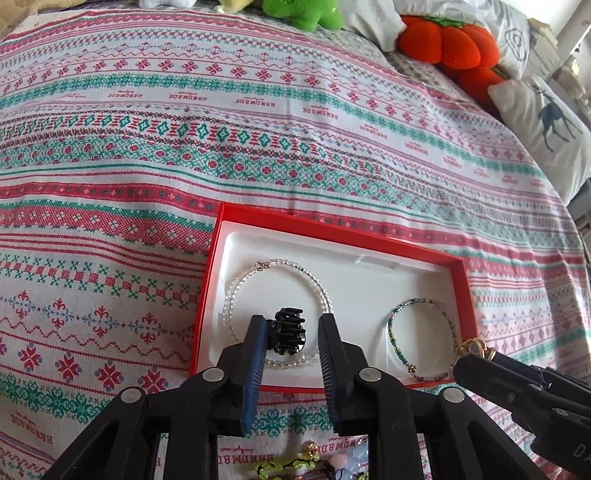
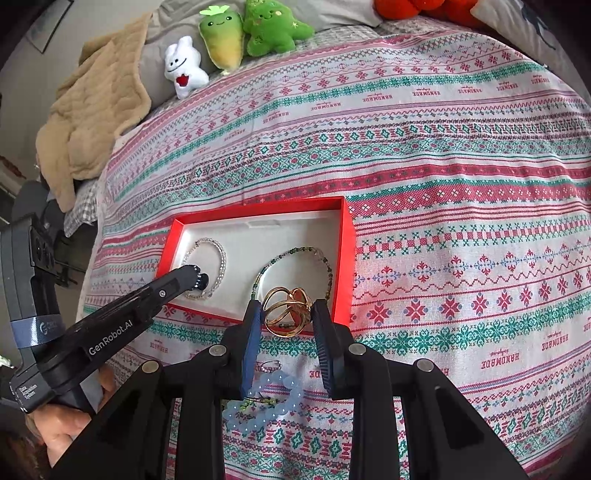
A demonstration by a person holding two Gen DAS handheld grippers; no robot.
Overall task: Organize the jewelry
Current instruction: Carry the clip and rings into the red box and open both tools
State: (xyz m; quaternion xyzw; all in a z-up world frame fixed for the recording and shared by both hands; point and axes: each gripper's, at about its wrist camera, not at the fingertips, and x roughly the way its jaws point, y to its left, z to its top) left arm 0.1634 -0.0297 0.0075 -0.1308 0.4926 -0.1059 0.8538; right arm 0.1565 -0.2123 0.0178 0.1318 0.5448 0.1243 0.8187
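Patterned bedspread (image 1: 258, 122), red, teal and white bands with "HANDMADE" lettering, fills most of both views. Tan blanket (image 2: 92, 110) lies bunched at the upper left of the right wrist view. Deer-print pillow (image 1: 546, 122) sits at the right edge of the left wrist view, orange pumpkin plush (image 1: 447, 40) above and left of it. 3 small plush toys line the top of the right wrist view: white (image 2: 184, 68), yellow-green (image 2: 221, 37), green (image 2: 273, 31).

Red box (image 1: 212, 280) with white liner sits open on the bedspread, lower centre in both views. Inside, 2 items lie flat: clear beaded bracelet (image 1: 325, 291) in the left half, green beaded bracelet (image 1: 417, 304) in the right half, apart from each other.

Left gripper (image 1: 291, 332): jaws spread over the left half of the box. Black claw hair clip (image 1: 290, 330) sits between them, touching the left pad; a clear gap shows to the right pad. The clip overlaps the clear bracelet's ring; whether it rests on the liner, cannot tell.

Right gripper (image 2: 286, 312): pads pinch a gold knot-shaped hair clip (image 2: 286, 308) at both sides, at the box's near right corner, over the rim.

Loose on the bedspread below the box, bottom centre of the right wrist view: pale blue bead bracelet (image 2: 273, 402), a small ring-like piece (image 2: 269, 365) just above it, a yellow-green piece (image 1: 288, 466) partly hidden by the gripper frame.

A hand (image 2: 70, 428) grips the left gripper's handle, lower left.
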